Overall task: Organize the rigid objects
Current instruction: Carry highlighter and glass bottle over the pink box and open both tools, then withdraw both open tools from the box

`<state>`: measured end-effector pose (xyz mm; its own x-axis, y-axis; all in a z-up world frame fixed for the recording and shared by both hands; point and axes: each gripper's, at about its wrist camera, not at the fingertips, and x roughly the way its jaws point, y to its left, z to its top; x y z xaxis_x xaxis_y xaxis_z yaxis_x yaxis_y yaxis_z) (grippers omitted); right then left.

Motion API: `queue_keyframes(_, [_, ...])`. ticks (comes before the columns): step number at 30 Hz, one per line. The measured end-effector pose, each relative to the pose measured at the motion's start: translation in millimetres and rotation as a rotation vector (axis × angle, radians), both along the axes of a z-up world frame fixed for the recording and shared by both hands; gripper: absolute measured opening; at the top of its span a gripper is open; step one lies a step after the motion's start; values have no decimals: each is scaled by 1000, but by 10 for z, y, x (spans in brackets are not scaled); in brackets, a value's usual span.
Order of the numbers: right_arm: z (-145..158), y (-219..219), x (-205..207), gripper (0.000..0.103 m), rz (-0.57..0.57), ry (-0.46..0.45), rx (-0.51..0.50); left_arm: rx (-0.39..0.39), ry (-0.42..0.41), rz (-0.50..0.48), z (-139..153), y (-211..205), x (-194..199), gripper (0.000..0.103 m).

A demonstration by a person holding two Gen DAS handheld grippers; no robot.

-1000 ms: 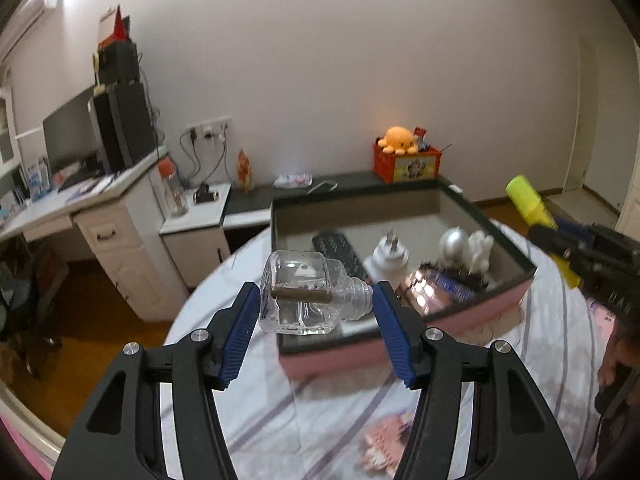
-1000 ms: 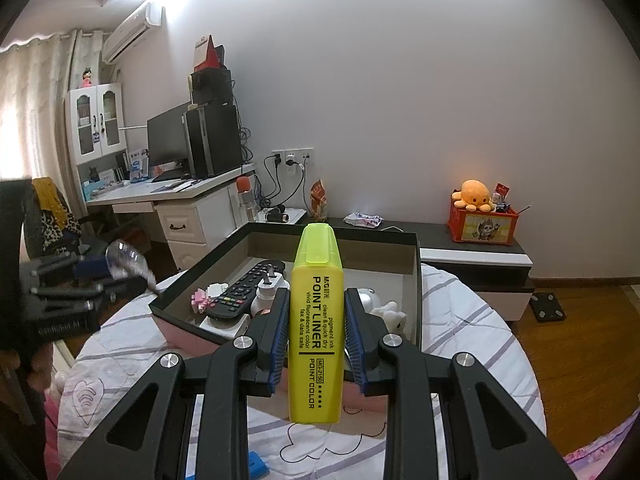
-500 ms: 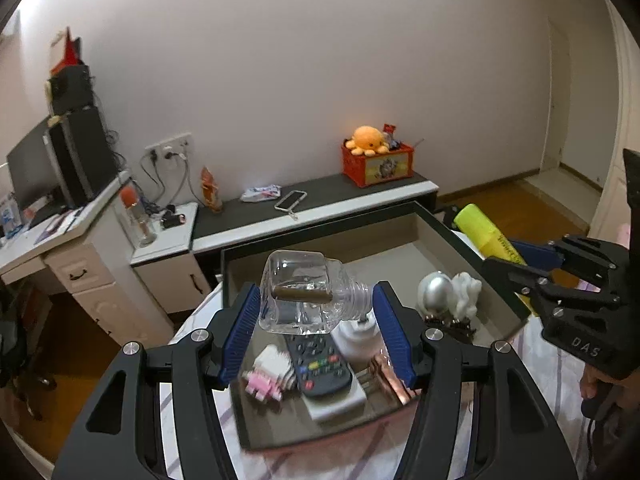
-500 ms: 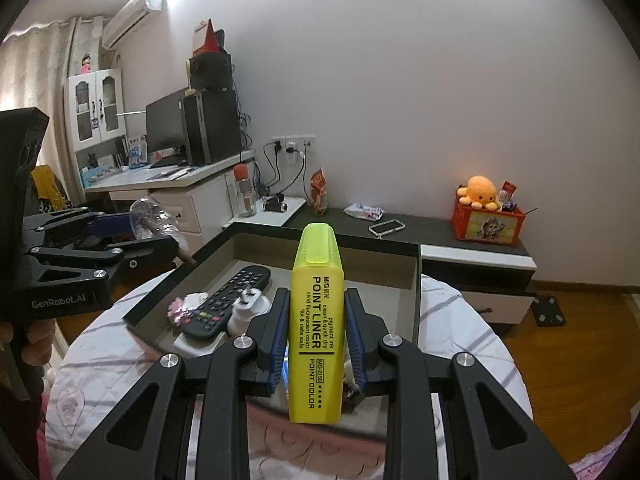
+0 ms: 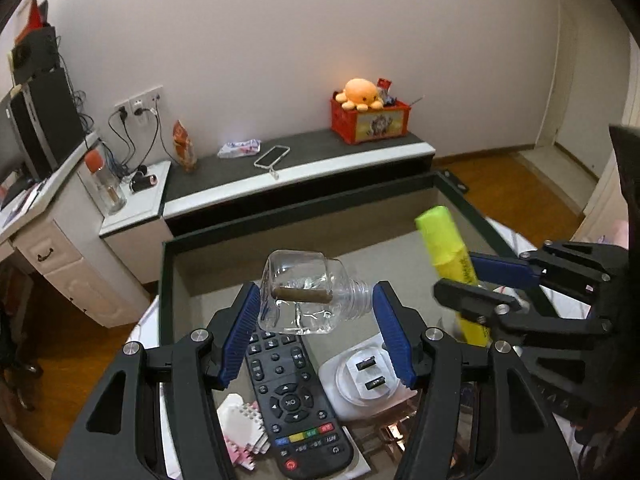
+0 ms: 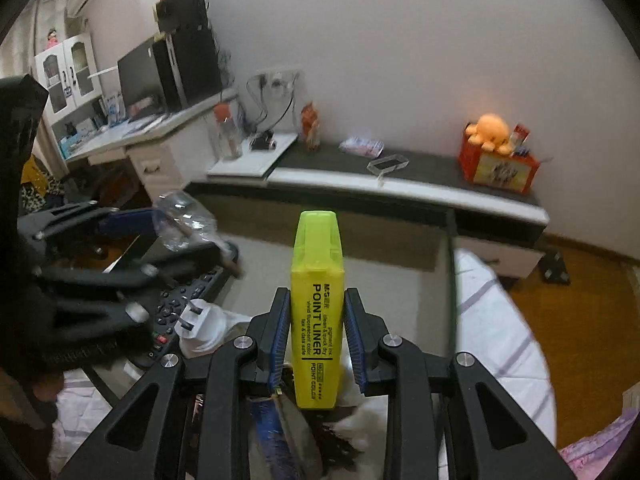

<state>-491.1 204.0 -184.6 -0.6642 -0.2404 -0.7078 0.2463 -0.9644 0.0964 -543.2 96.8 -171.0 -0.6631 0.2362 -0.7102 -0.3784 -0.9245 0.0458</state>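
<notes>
the clear bottle [image 5: 304, 292] lies crosswise, long axis left to right, neck toward the right pad, clamped between the blue pads of the left hand-held gripper [image 5: 316, 328] above the open box [image 5: 400, 248]. the yellow highlighter [image 6: 318, 304] stands lengthwise, cap pointing forward, pinched in the right hand-held gripper [image 6: 316, 336], also over the box. below lie a remote [image 5: 296, 404] and what seems a white plug adapter [image 5: 360, 380].

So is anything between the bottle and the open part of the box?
Nothing visible. The bottle in the left gripper hangs above the remote; bare box floor lies just ahead.
</notes>
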Motion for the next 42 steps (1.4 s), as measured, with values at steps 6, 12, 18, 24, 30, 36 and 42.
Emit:
queue_keyframes(6, [-58, -8, -4, 32, 4, 6, -27, 20, 11, 30, -44, -61, 20, 60])
queue_keyframes(12, [109, 48, 122, 60, -34, 72, -49, 52, 81, 95, 146, -237, 195, 86])
queue_keyframes(18, [330, 95, 421, 76, -49, 144, -53, 74, 161, 107, 438, -436, 612, 99])
queue_keyframes(24, [594, 92, 873, 80, -30, 204, -69, 34, 233, 104, 625, -658, 1173, 103])
queue_keyframes(30, [827, 145, 1525, 82, -35, 276, -99, 44, 282, 117, 724, -979, 1890, 103])
queue_keyframes(36, [900, 186, 2167, 83, -69, 319, -108, 91, 295, 155, 745, -1258, 2581, 103])
queue_keyframes(42, [826, 193, 2672, 83, -97, 302, -106, 99, 280, 135, 672, -1338, 3058, 103])
